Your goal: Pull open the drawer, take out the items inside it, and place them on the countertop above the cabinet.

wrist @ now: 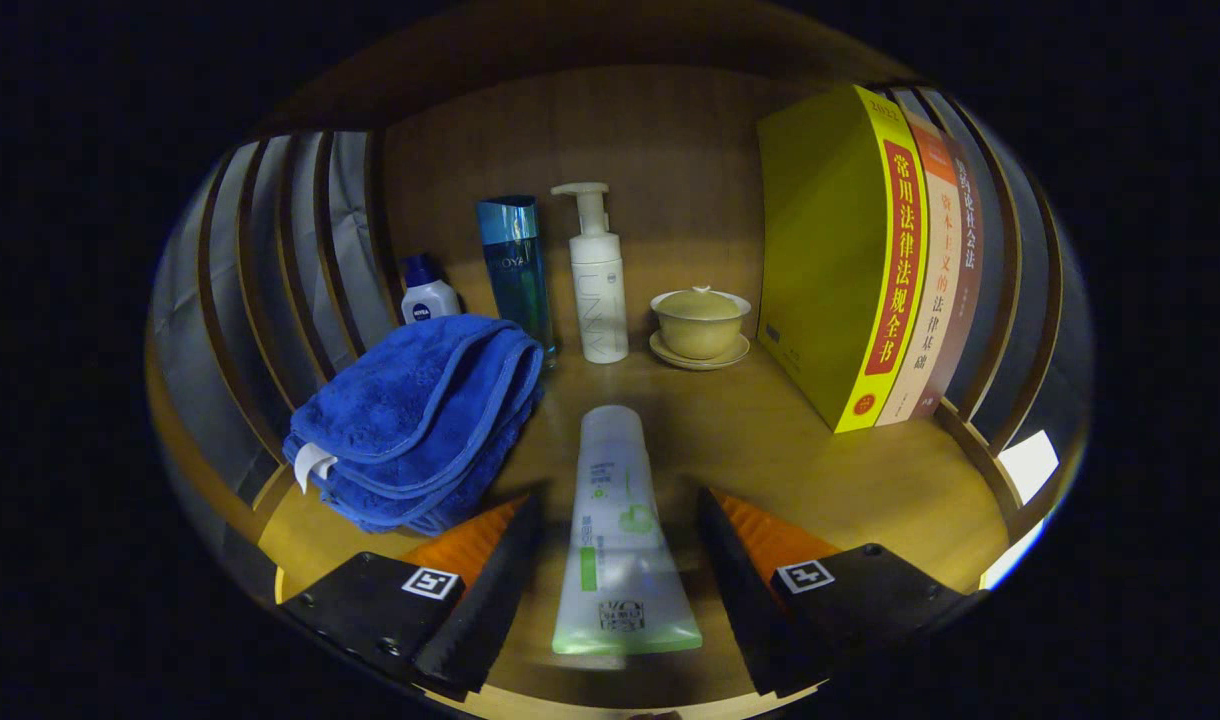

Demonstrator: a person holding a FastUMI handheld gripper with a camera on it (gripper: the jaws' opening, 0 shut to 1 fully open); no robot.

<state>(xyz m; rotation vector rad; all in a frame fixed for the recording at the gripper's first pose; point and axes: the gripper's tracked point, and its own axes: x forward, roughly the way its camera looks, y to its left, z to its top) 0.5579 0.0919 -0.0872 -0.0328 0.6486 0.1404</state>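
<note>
A white squeeze tube [613, 450] with green print lies flat on the wooden countertop [830, 480], cap end pointing away from me and crimped end toward me. My gripper [618, 500] is open, one finger on each side of the tube's wider half. A narrow gap shows between each finger and the tube, so neither presses on it. A folded blue towel [420, 420] lies on the countertop just left of the left finger.
Along the back wall stand a small blue-capped bottle [428, 295], a tall blue bottle [517, 270], a white pump bottle [598, 280] and a lidded yellow cup on a saucer [700, 325]. Upright books [870, 260] fill the right. Slatted side walls enclose the nook.
</note>
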